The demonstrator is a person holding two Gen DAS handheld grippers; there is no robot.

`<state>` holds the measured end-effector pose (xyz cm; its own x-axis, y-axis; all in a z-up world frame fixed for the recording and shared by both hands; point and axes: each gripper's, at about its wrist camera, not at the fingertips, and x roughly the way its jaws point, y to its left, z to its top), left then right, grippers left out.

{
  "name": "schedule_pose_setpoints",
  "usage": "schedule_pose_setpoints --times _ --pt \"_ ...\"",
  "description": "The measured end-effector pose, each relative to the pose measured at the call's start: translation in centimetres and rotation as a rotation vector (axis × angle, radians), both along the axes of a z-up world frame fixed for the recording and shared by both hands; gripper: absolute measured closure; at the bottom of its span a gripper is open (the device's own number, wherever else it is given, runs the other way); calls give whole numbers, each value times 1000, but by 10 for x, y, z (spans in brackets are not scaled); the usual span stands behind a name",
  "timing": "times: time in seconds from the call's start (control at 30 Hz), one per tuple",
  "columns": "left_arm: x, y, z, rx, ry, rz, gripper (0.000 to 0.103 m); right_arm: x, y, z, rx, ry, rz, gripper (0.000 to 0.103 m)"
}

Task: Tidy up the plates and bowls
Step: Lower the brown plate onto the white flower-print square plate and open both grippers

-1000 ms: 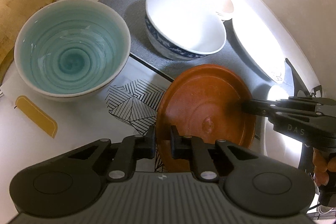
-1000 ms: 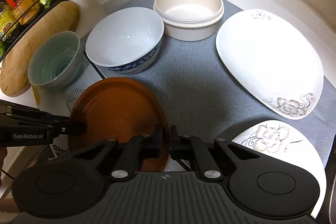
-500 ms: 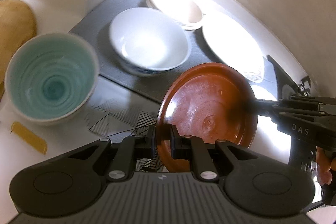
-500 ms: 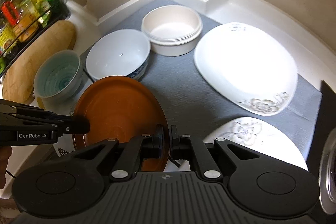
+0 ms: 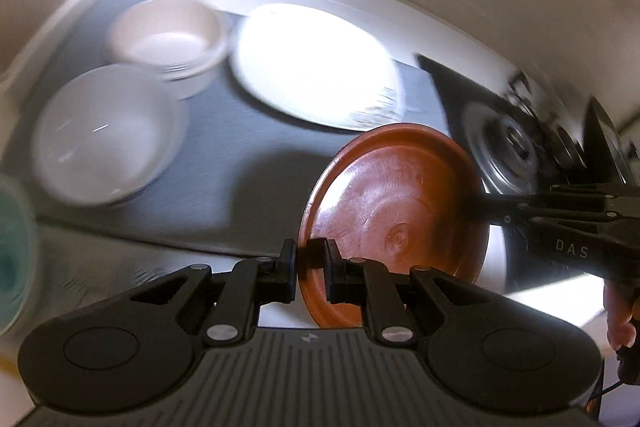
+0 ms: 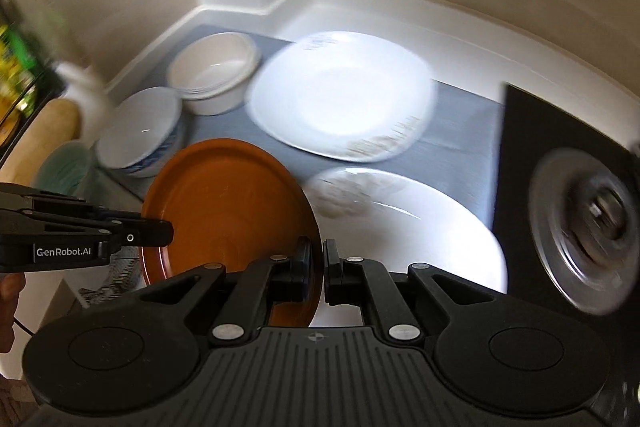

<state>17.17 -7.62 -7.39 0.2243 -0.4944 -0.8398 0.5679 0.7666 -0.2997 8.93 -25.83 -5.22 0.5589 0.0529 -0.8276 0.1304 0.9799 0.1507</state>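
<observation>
A brown plate (image 5: 396,223) is held in the air by both grippers, one on each side of its rim. My left gripper (image 5: 311,259) is shut on its left edge; it shows in the right wrist view (image 6: 160,231). My right gripper (image 6: 316,263) is shut on the opposite edge of the brown plate (image 6: 228,207); it shows in the left wrist view (image 5: 480,203). On the grey mat (image 6: 452,147) lie a large white floral plate (image 6: 340,95), a second white floral plate (image 6: 412,223) below the brown one, a white bowl with blue pattern (image 6: 140,131) and stacked cream bowls (image 6: 212,71).
A teal bowl (image 6: 64,167) and a wooden board (image 6: 44,135) sit at the left. A black hob with a burner (image 6: 592,223) lies at the right. White walls form the corner behind the mat. A shelf with packets (image 6: 16,67) stands far left.
Both grippers have lifted the brown plate and carried it to the right, from beside the teal bowl to above the second floral plate near the hob. The views are motion-blurred.
</observation>
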Motion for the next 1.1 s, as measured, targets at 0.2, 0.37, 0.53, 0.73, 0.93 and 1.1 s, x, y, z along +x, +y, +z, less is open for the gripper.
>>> schedule_pose_setpoints --times 0.2,0.37,0.53,0.73,0.93,1.1 --pt "-4 -55 -16 29 -2 -160 89 -25 -39 -17 14 42 -163 96" --pt "-1 -89 -38 84 12 -214 89 -28 -59 -39 22 76 -232 96" --pt "3 -107 -51 115 34 -230 88 -22 -67 -60 29 111 -255 96" --pt "6 -100 -38 76 -6 -219 39 -21 -75 -66 13 107 -270 64" --pt "10 -75 -25 40 -97 -117 1 -37 -91 -54 -11 43 -333 31" --pt "25 -66 -54 34 49 -46 1 -33 -104 -78 117 113 -368 31"
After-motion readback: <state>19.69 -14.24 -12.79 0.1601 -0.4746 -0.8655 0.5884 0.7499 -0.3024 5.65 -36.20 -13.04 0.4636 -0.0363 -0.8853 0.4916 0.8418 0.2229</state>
